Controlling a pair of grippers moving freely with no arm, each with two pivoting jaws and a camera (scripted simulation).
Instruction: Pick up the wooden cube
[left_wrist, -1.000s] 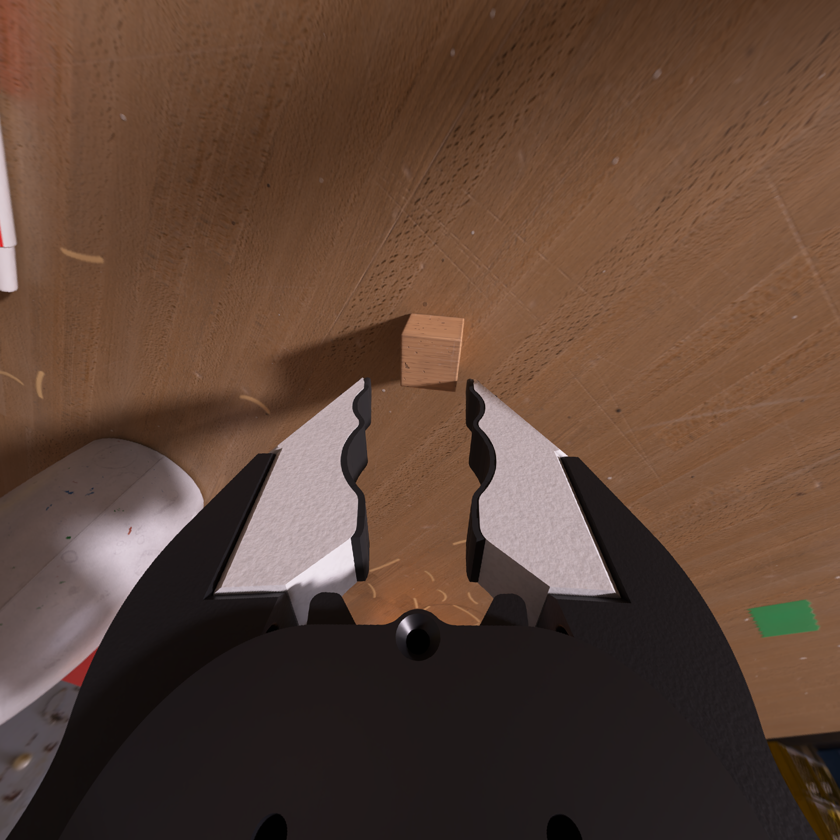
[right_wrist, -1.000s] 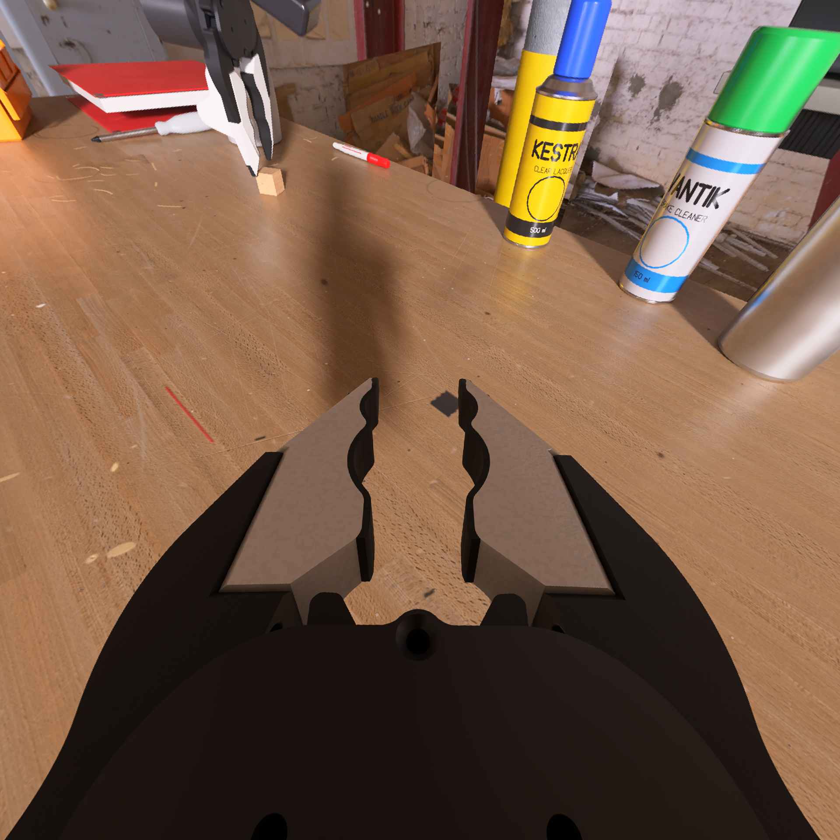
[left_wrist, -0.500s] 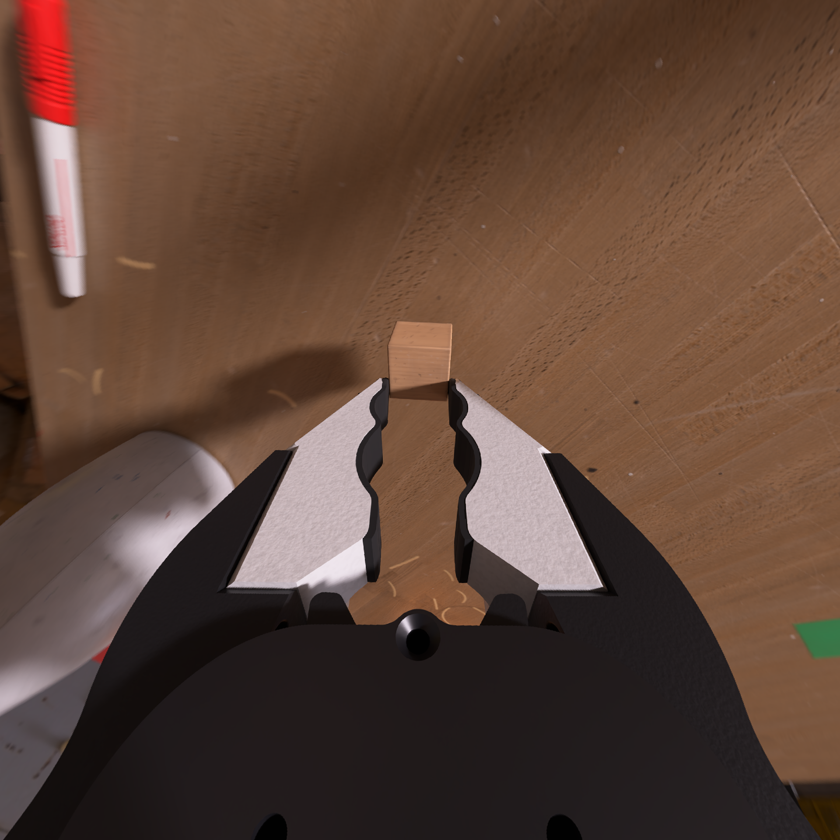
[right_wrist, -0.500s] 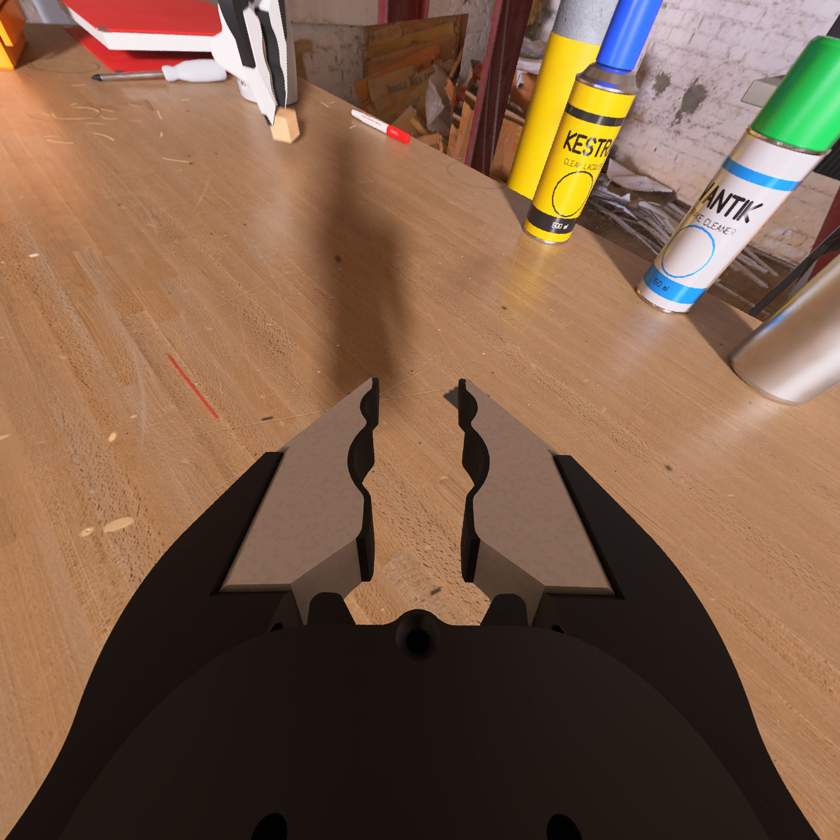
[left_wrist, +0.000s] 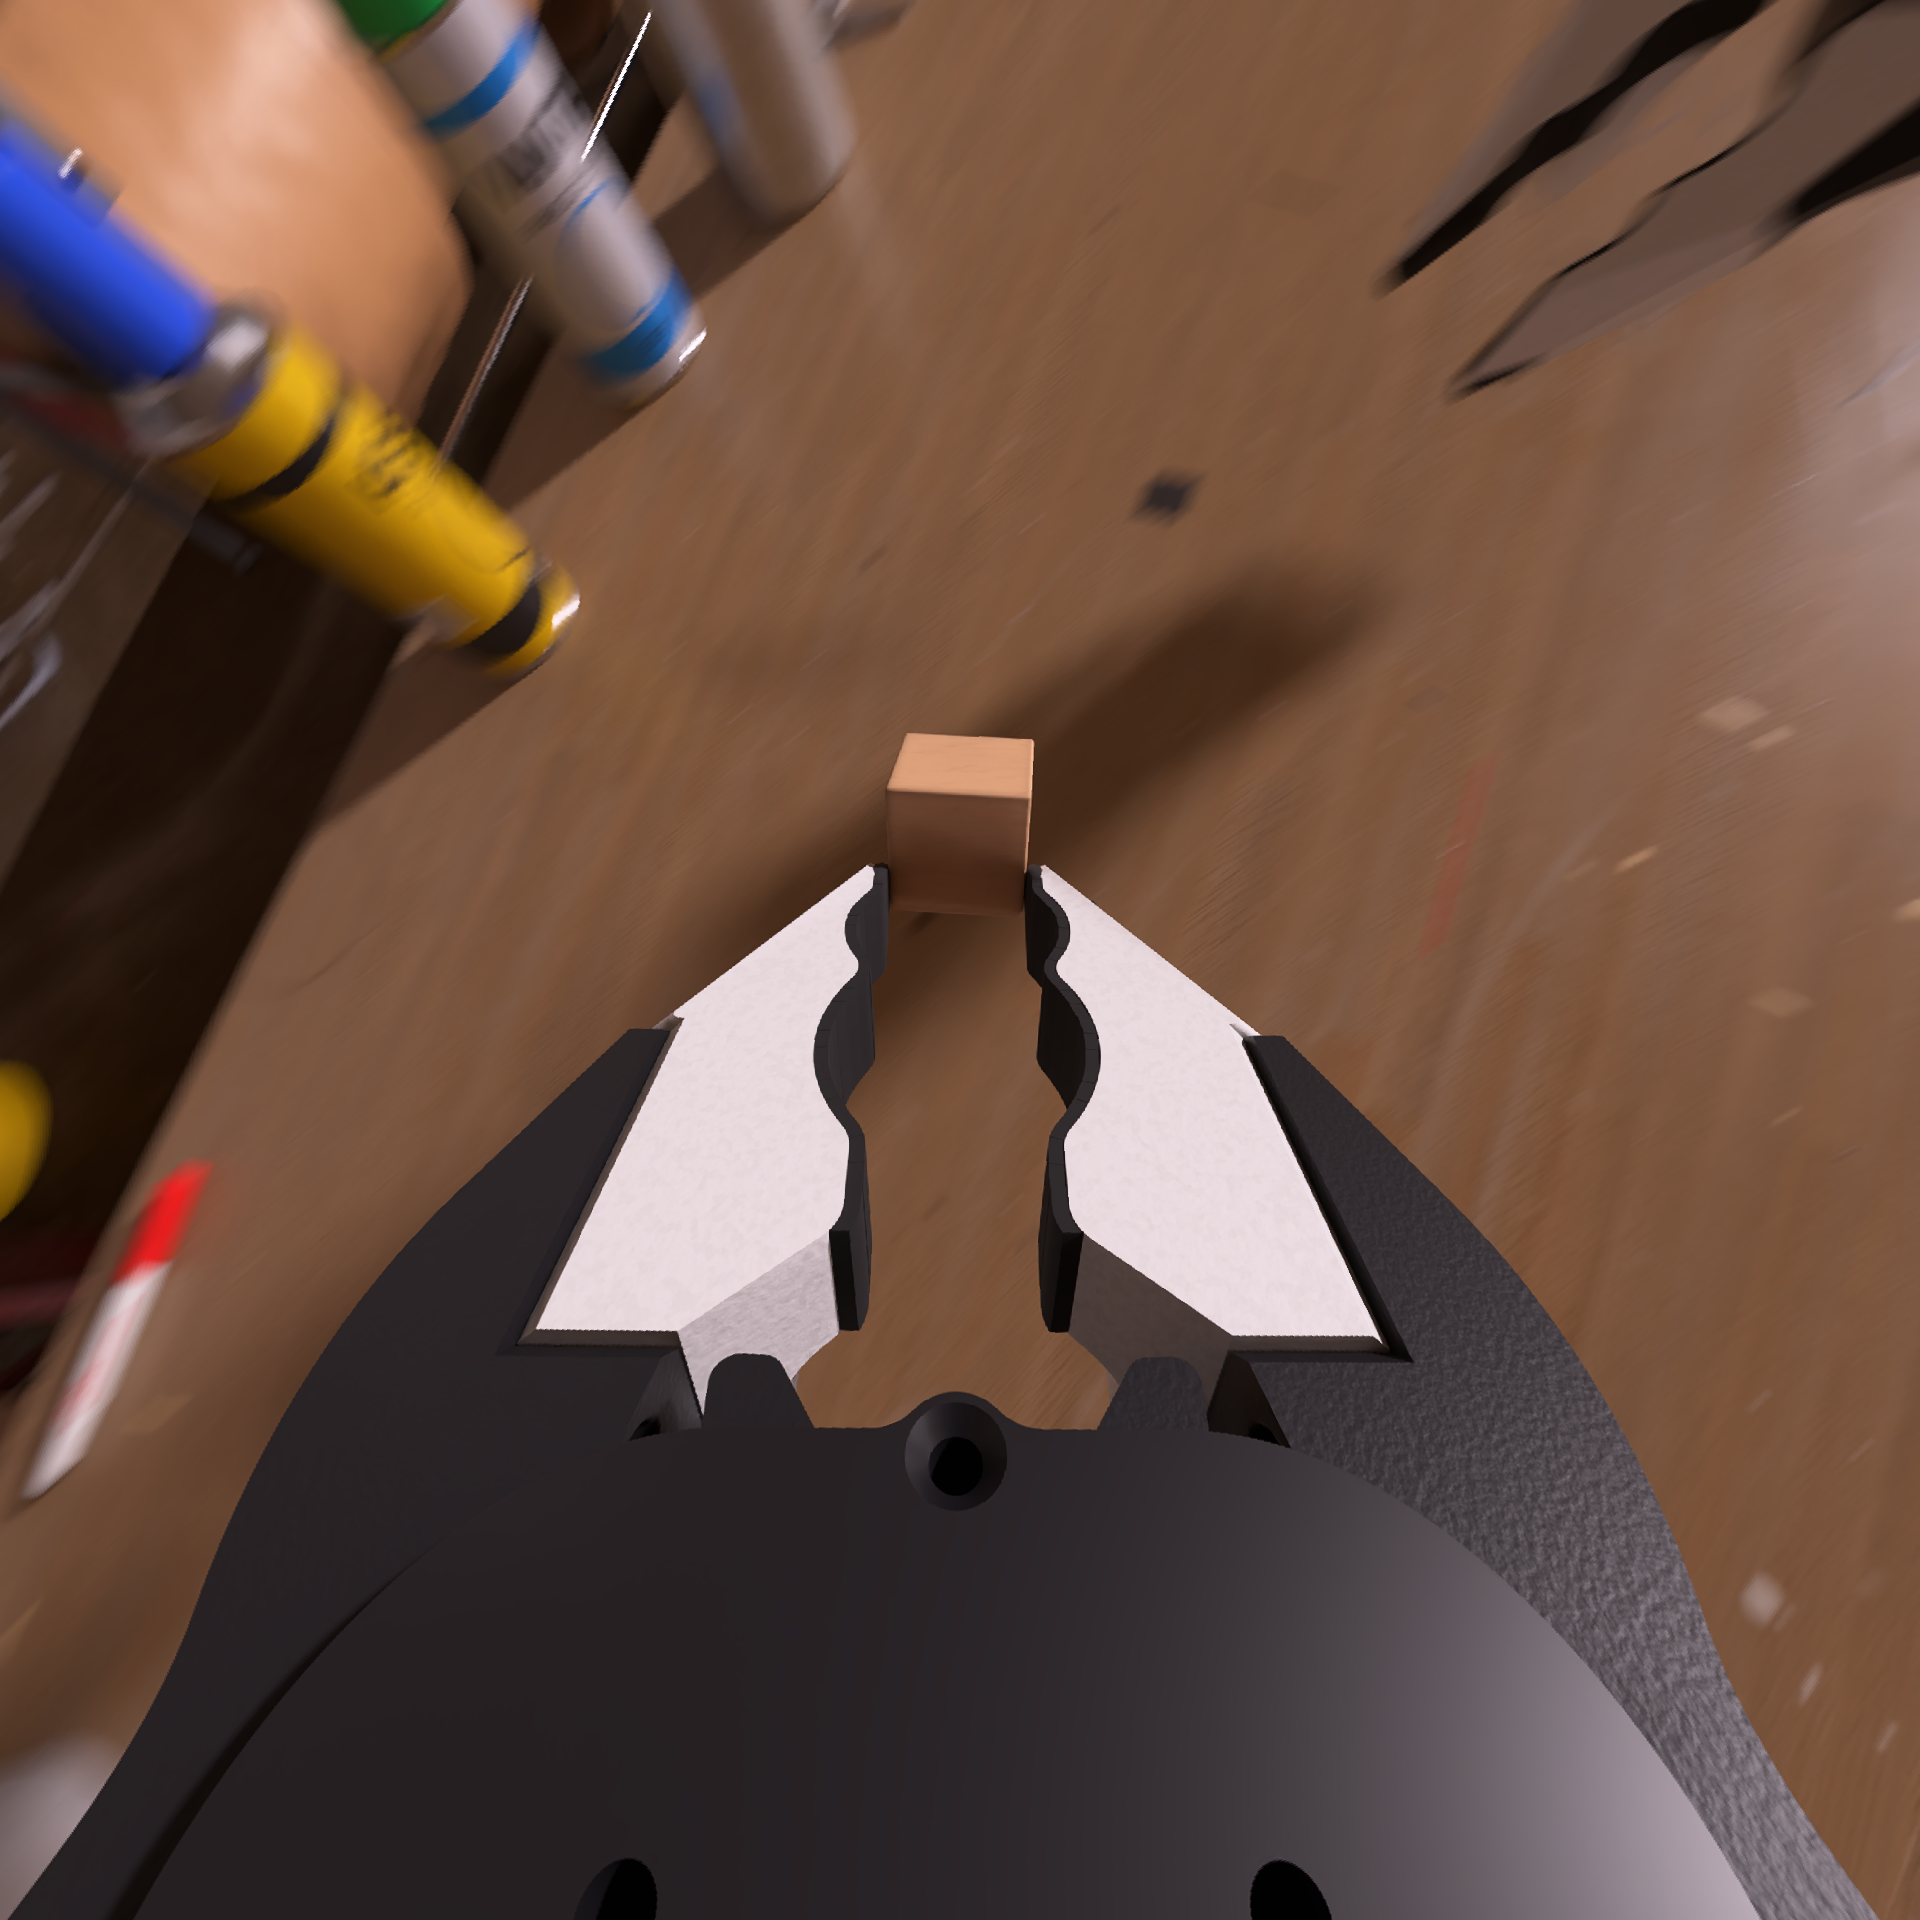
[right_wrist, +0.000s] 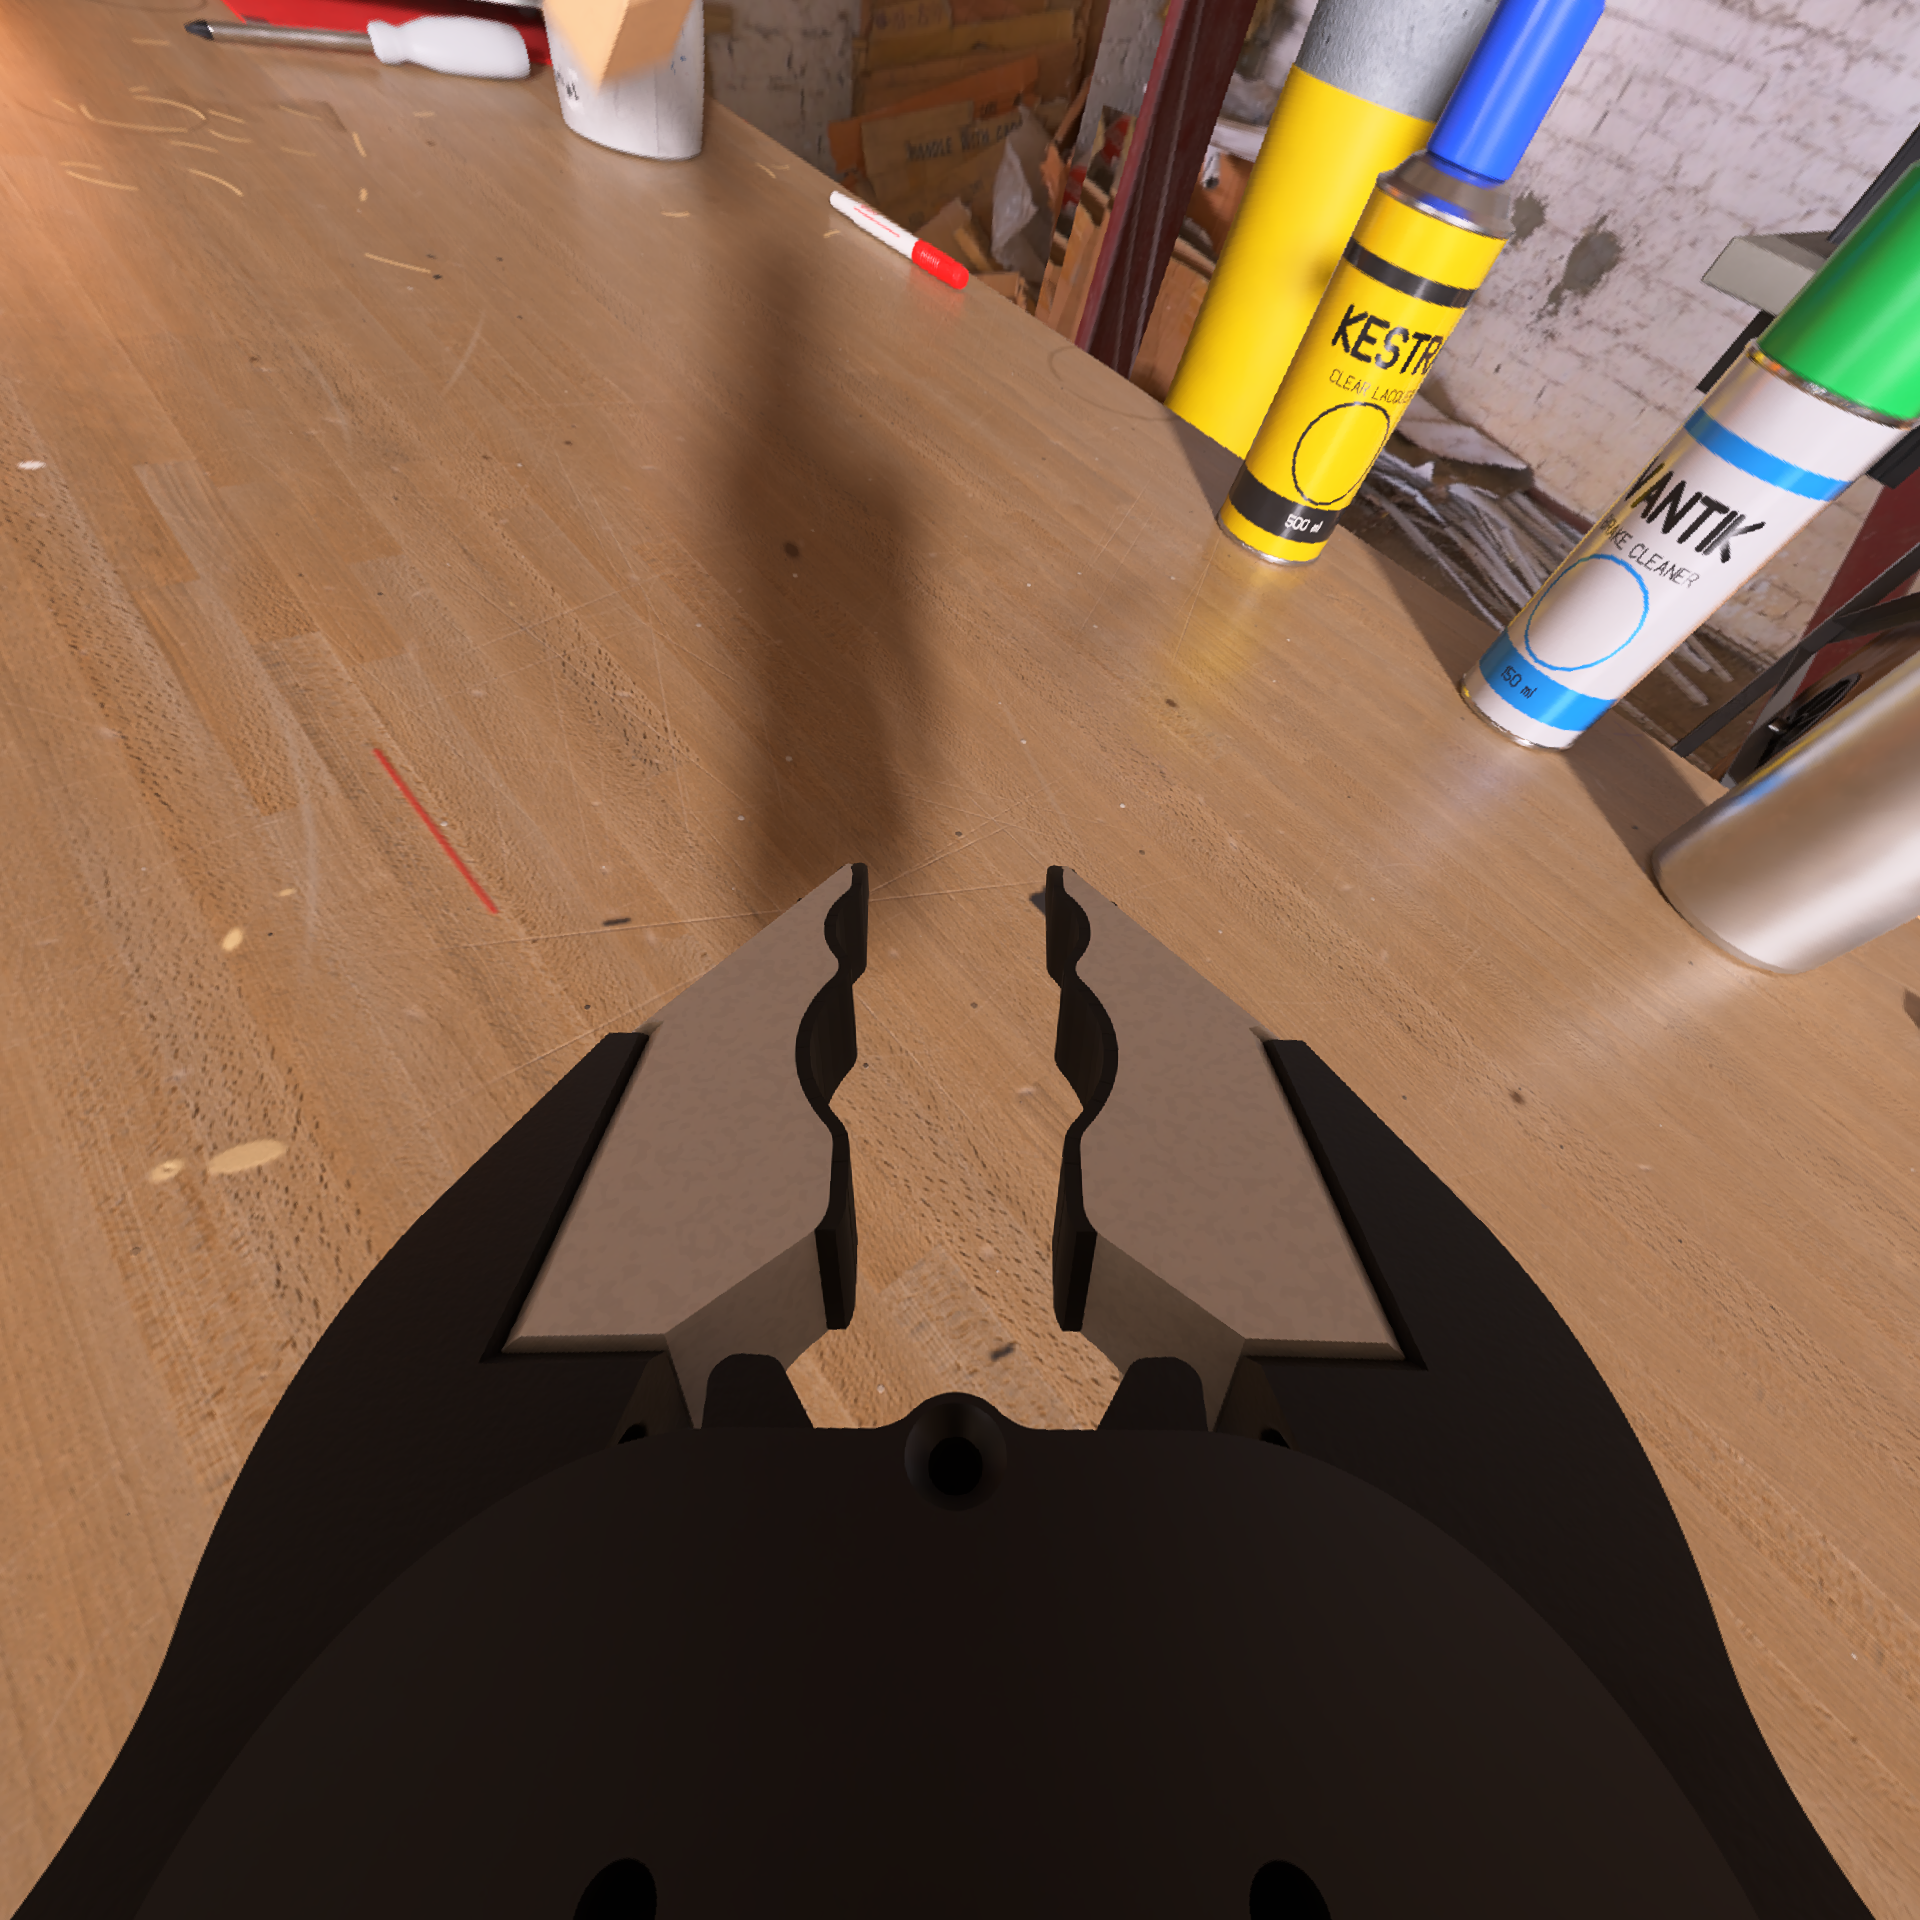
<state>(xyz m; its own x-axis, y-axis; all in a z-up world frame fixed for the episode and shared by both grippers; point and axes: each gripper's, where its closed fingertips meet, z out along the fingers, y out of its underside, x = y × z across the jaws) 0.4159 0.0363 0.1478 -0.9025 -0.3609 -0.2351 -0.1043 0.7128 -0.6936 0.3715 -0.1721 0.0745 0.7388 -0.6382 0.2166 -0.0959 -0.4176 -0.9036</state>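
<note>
One small wooden cube (left_wrist: 959, 821), likely light and stiff, pinched at opposite flat sides by left gripper (left_wrist: 956, 883); right gripper (right_wrist: 954, 883) spread, empty.

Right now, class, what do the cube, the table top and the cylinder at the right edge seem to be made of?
Wooden cube: pale, matte wood with faint grain, gripped at the tips of the left gripper.
Table: light wood planks, visible grain, scratches and a slight sheen.
Cylinder: probably brushed metal, judging by its silvery, soft streaked reflections.
</note>
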